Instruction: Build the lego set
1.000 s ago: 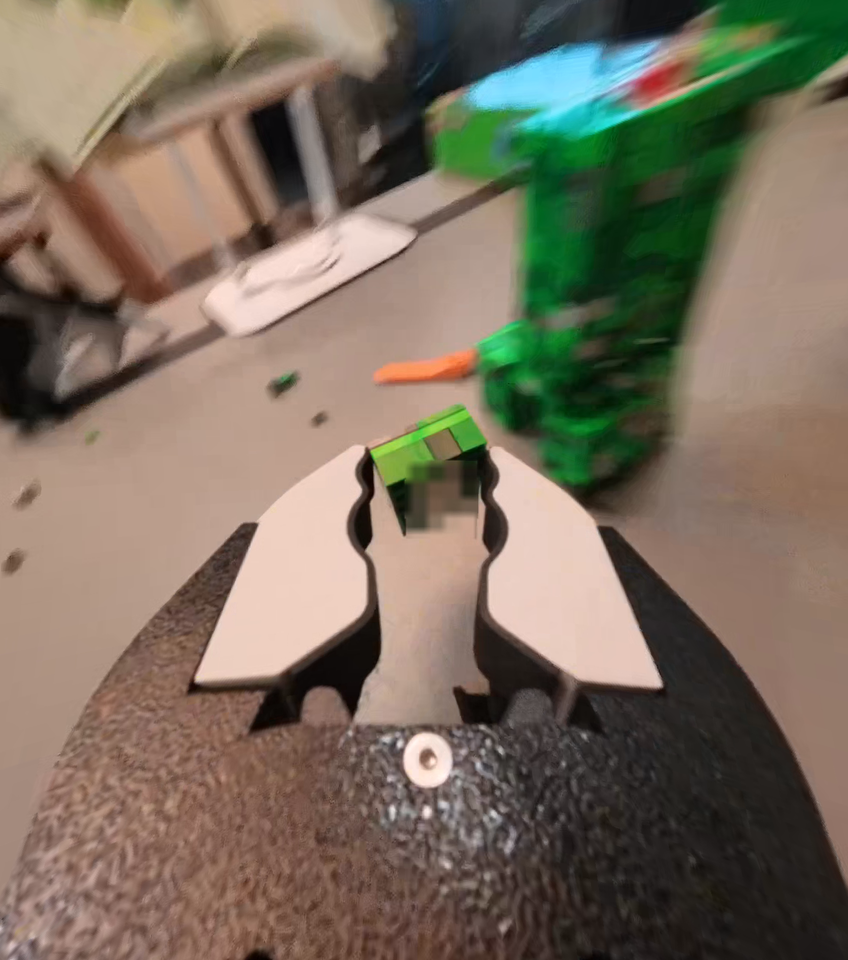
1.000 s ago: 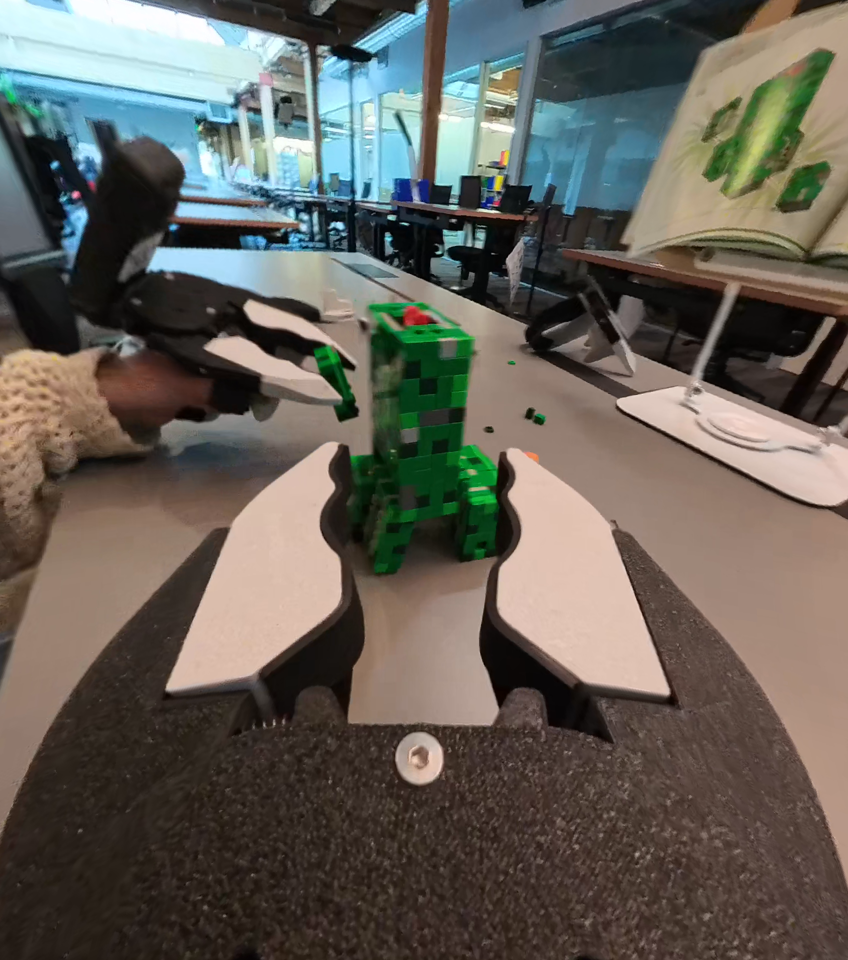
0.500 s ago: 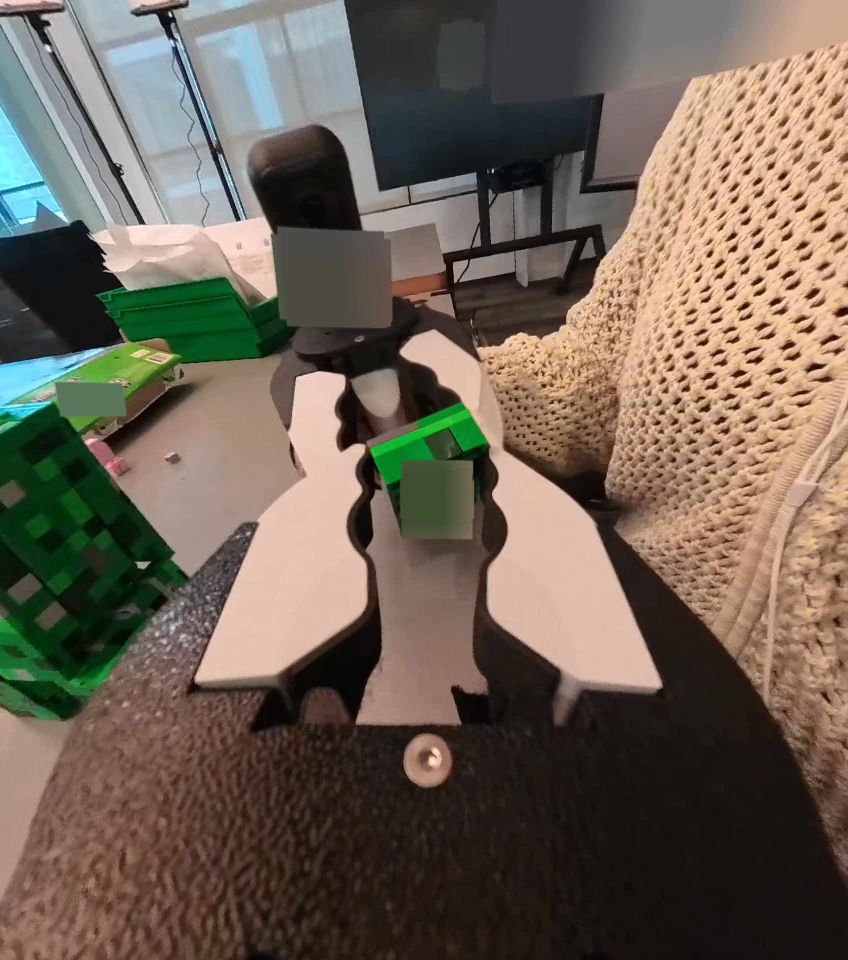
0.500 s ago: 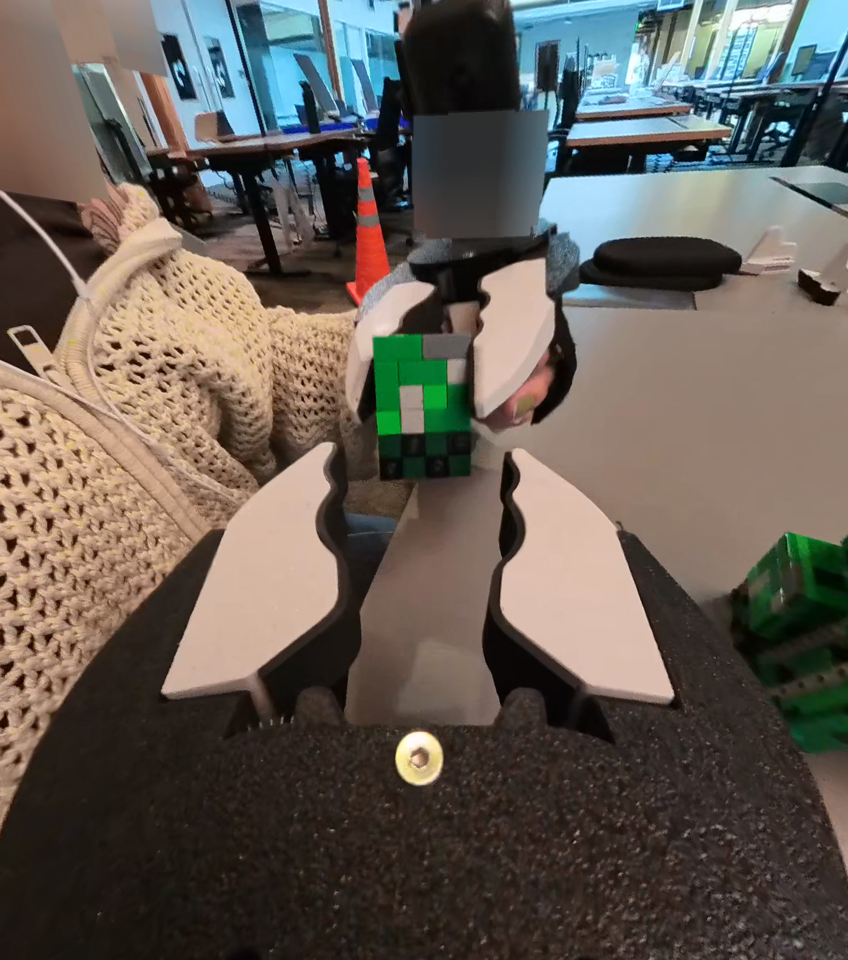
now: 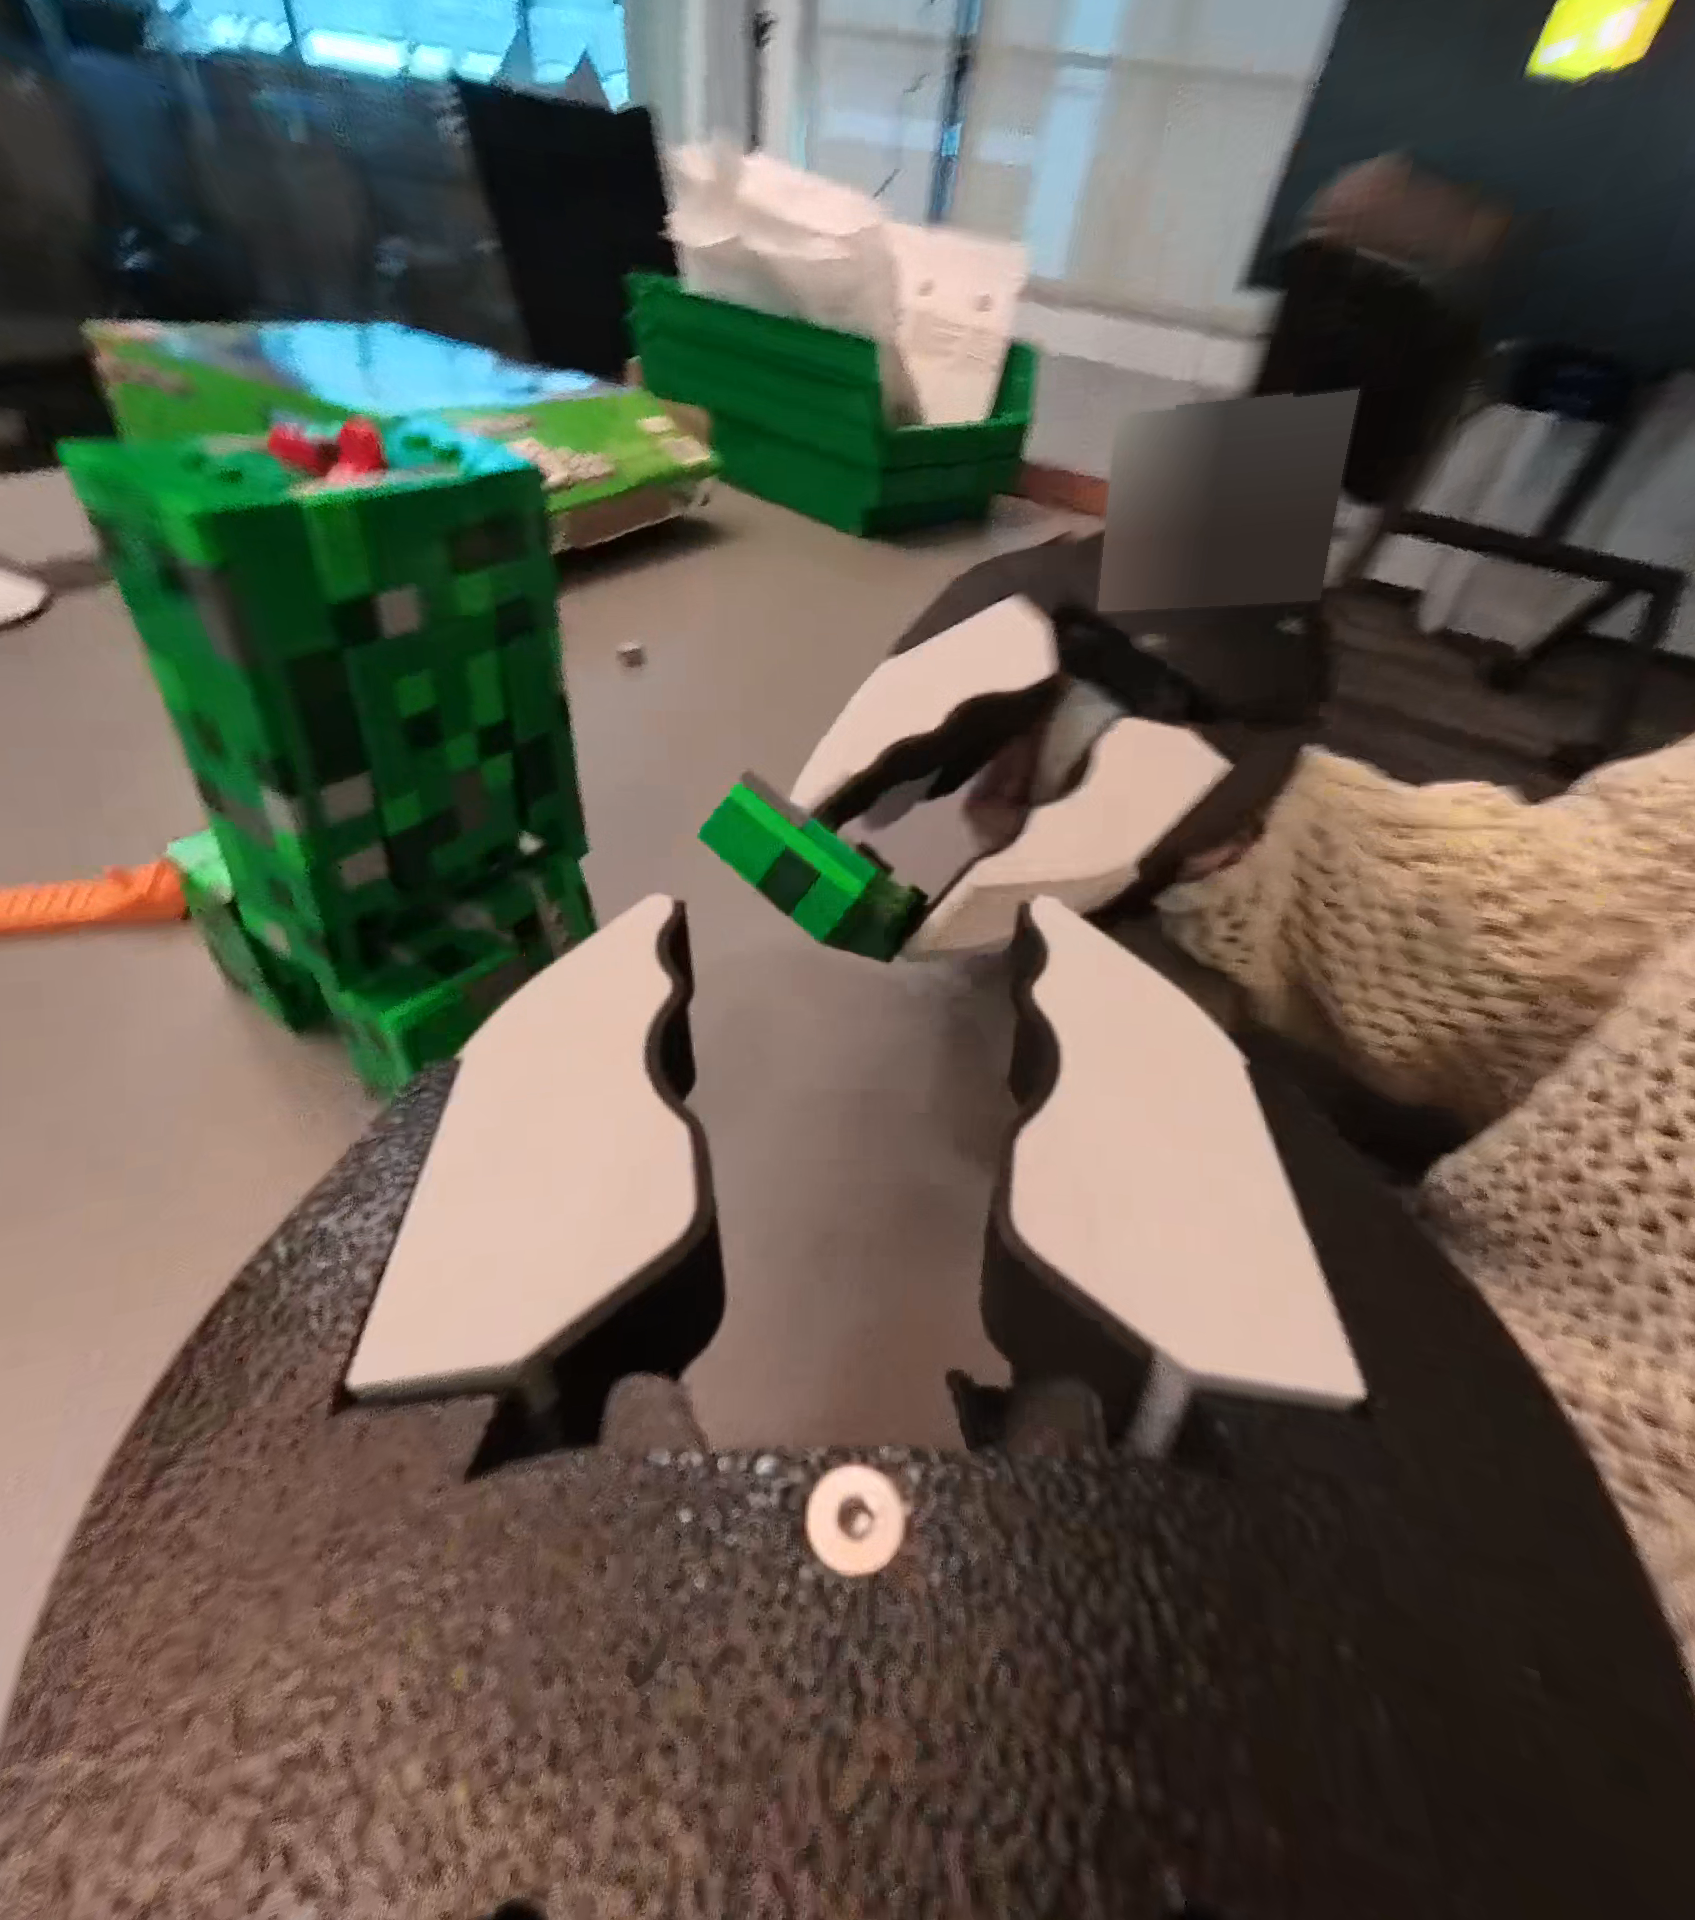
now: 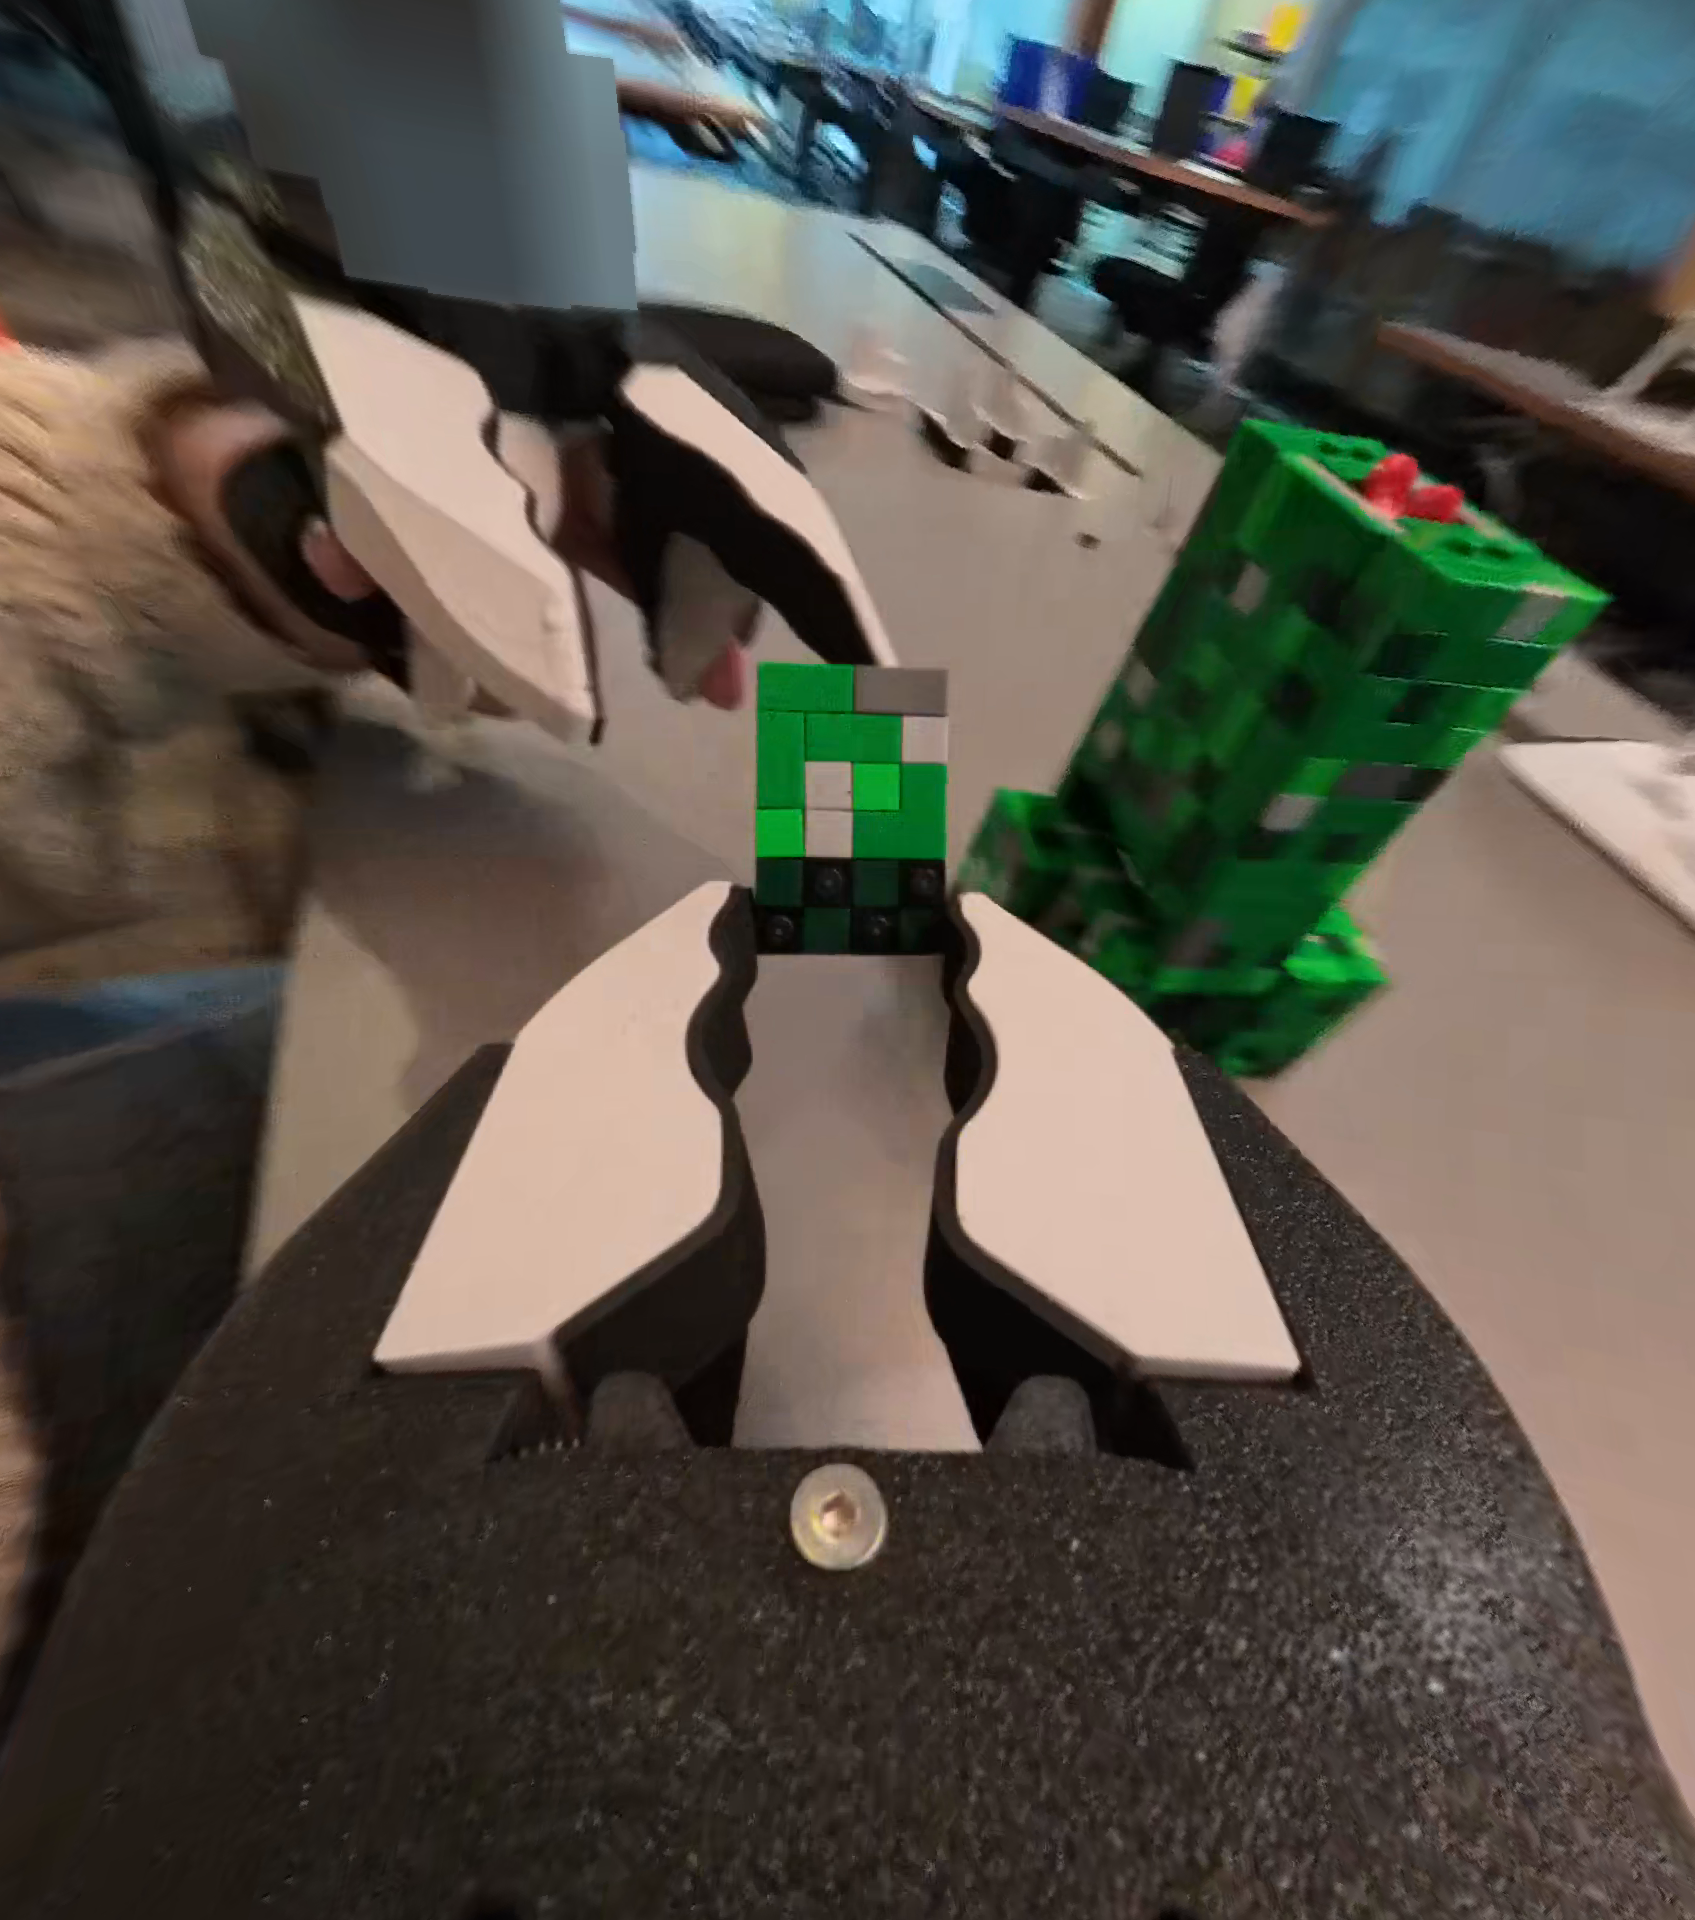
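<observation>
A flat green, grey and black lego panel [image 6: 851,805] stands upright in my right gripper [image 6: 848,920], which is shut on its dark lower edge. The left wrist view shows the same panel [image 5: 801,883] held in the right gripper [image 5: 864,873] just beyond my left fingertips. My left gripper [image 5: 853,935] is open and empty, a little back from the panel. It also shows in the right wrist view [image 6: 718,686], open, up and left of the panel. The tall green lego body [image 5: 355,727] with red pieces on top stands on the grey table [image 5: 43,1143]; the right wrist view [image 6: 1290,748] shows it to the right of the panel.
An orange brick separator [image 5: 32,909] lies left of the lego body. The set's box [image 5: 386,395] and stacked green bins [image 5: 822,416] with white bags sit at the back. A person's knitted sleeve [image 5: 1549,1143] fills the right side. A white stand base [image 6: 1674,831] lies far right. Left and right tips are no more than a few centimetres apart. About 20 cm separates my left fingertips from the orange brick separator [image 5: 32,909].
The panel passed from my left gripper to my right gripper. The left gripper opened and drew back; the right closed on the panel's lower edge and swung toward the lego body.
</observation>
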`<state>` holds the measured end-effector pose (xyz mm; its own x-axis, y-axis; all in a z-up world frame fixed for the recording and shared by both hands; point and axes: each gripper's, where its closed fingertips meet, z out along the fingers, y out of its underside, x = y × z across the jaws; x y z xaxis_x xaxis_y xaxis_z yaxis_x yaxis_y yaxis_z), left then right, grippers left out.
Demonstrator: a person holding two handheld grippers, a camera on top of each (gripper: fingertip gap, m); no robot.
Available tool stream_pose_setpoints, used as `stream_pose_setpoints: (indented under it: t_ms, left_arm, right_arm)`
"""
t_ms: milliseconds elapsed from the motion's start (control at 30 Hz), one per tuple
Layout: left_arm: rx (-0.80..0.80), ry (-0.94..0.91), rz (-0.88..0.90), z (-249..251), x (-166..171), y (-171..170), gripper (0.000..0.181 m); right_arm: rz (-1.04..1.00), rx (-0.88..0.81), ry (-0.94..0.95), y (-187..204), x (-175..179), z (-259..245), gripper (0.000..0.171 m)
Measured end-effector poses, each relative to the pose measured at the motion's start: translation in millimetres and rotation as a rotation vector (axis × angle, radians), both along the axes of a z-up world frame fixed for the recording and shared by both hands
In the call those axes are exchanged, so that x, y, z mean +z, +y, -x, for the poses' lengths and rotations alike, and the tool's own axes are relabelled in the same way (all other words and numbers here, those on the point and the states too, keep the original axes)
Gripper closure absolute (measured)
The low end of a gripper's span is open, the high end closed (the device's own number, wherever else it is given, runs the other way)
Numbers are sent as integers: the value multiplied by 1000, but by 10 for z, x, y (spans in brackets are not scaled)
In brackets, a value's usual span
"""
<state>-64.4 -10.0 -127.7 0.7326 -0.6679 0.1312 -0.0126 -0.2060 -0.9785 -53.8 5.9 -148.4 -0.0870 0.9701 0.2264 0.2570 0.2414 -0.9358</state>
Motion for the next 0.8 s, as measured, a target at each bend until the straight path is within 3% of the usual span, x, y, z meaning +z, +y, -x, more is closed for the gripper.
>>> stream_pose_setpoints:
  t_ms: [67,167,267,800]
  left_arm:
    - [131,59,78,88,-160,118,135]
    - [116,47,146,-21,-236,127,141]
    - [203,107,184,66,-331,212,145]
    - [254,193,216,60,-306,304,165]
  right_arm:
    - [-160,-91,-49,57,-75,-7,137]
    - [-342,-172,-97,96,-154,0,137]
    - [-421,-202,-91,101,-167,14,137]
    - [-412,-216,-93,211,-233,-37,137]
